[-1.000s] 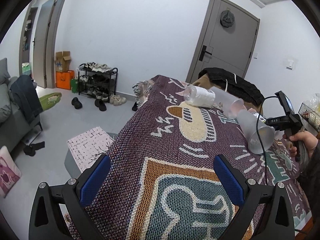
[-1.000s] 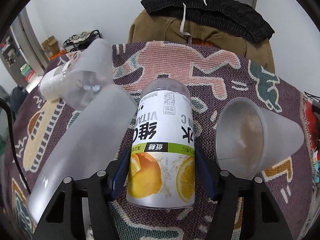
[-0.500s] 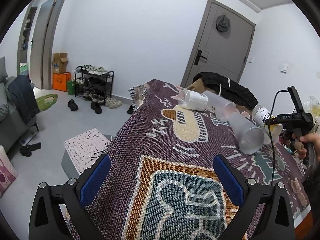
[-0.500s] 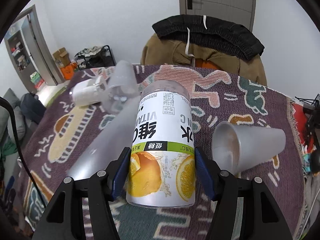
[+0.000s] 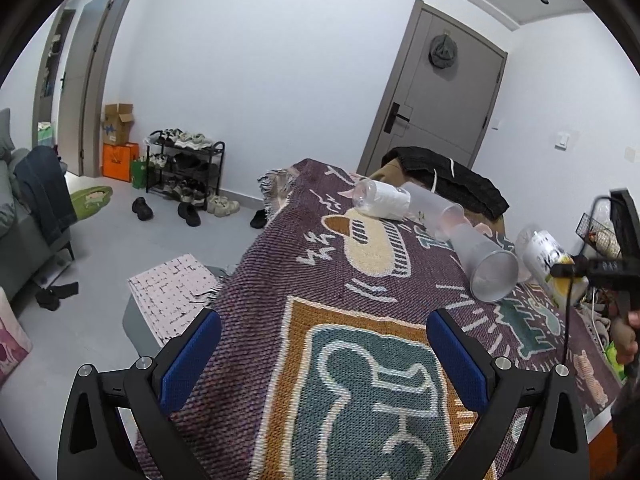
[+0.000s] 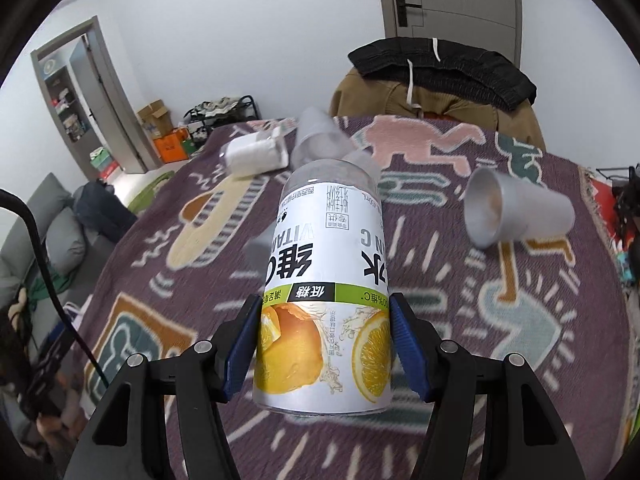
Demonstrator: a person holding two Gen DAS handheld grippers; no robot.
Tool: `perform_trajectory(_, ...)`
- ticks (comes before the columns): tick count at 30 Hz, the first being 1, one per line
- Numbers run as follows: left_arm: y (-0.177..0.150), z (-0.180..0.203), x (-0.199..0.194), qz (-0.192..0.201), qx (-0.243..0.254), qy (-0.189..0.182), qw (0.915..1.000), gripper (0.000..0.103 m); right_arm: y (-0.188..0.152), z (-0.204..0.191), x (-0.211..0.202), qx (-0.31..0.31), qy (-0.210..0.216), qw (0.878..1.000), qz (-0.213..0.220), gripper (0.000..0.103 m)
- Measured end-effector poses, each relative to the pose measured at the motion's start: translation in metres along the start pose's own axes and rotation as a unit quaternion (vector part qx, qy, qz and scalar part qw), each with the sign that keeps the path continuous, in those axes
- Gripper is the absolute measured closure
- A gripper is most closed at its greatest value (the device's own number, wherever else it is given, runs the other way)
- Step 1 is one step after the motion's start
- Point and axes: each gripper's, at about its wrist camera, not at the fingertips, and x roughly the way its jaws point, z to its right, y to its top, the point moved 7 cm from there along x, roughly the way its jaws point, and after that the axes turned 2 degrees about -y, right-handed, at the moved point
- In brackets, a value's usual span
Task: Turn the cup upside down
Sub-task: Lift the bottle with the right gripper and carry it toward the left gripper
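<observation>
The right gripper (image 6: 324, 344) is clamping its blue pads against both sides of a clear cup with an orange-fruit label (image 6: 326, 284), holding it in the air above the patterned woven blanket (image 6: 500, 312) that is covering the table. In the right wrist view the cup is pointing away from the camera along the fingers, and its printed text is reading upside down; which end is the mouth cannot be told from here. The left wrist view is showing the same cup (image 5: 546, 258) at the far right, tilted and clear of the blanket, with a hand (image 5: 628, 336) gripping the tool's handle below it. The left gripper (image 5: 324, 354) is hovering over the near end of the blanket with its jaws spread wide and nothing between them. Several other cups are lying on their sides on the blanket: a frosted cup (image 6: 516, 208) to the right of the held one with its mouth turned toward the camera, a long frosted tumbler (image 5: 484, 262) near the middle, and a white-wrapped clear cup (image 6: 256, 154) at the far end. A dark jacket (image 6: 440, 66) is draping over a brown chair back beyond the table.
</observation>
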Motion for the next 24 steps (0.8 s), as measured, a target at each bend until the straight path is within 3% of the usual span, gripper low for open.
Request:
perform_trajectory(11,0.004,-0.018,-0.006,0.004,-0.020,0.007,0.9998,0.000,-0.059,-0.035,0.007,0.005,0.035,0.999,-0.027,0.039)
perform_trajectory(19,0.000,-0.010,0.000,-0.005,-0.013,0.014,0.9998,0.000,-0.085,-0.037,0.026,0.063,0.063,0.995,-0.052,0.039)
perform_trajectory(23,-0.004,0.002,0.007,-0.019,-0.008,0.005,0.9998,0.000,-0.089,-0.031,0.014,0.080,0.072,0.994,-0.030,0.006)
perform_trajectory(24,-0.005,0.004,0.007,-0.020,-0.006,0.002,0.9998,0.000,-0.089,-0.029,0.010,0.080,0.075,0.994,-0.023,0.005)
